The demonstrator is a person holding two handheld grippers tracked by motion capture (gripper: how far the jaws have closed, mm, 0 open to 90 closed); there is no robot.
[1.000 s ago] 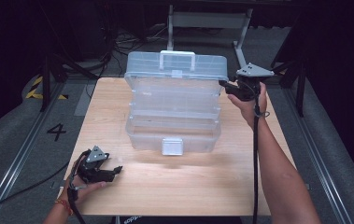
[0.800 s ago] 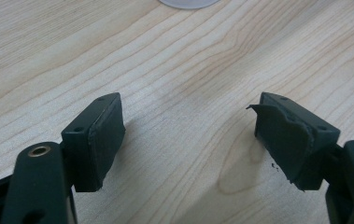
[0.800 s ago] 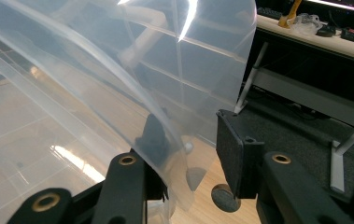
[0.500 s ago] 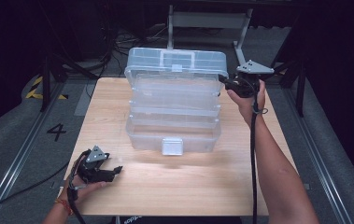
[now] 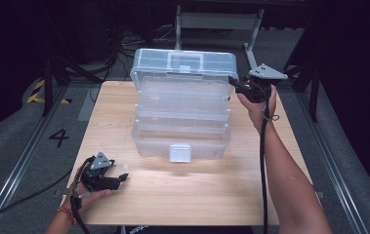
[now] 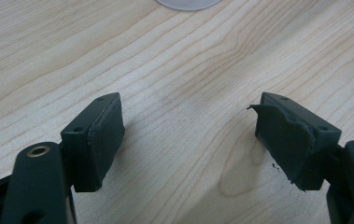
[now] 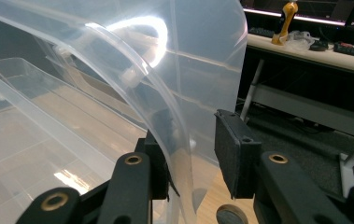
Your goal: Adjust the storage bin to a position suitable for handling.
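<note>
Toolbox lid (image 5: 185, 63) edge between right tool (image 5: 233, 84) jaws.

Quick count: one clear plastic tiered storage box (image 5: 182, 112) with one grey front latch (image 5: 180, 152), one light wooden table (image 5: 197, 195), and two black handheld two-jaw grippers, left (image 5: 119, 178) and right (image 5: 233, 83).

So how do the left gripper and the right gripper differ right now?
The left gripper lies low on the table at the near left corner; the right gripper is raised at the far right, at the clear toolbox's lid. The left gripper's jaws stand apart over bare wood with nothing between them; the right gripper's jaws have the lid's edge between them, a gap showing beside one pad. Both are black and hand-held.
</note>
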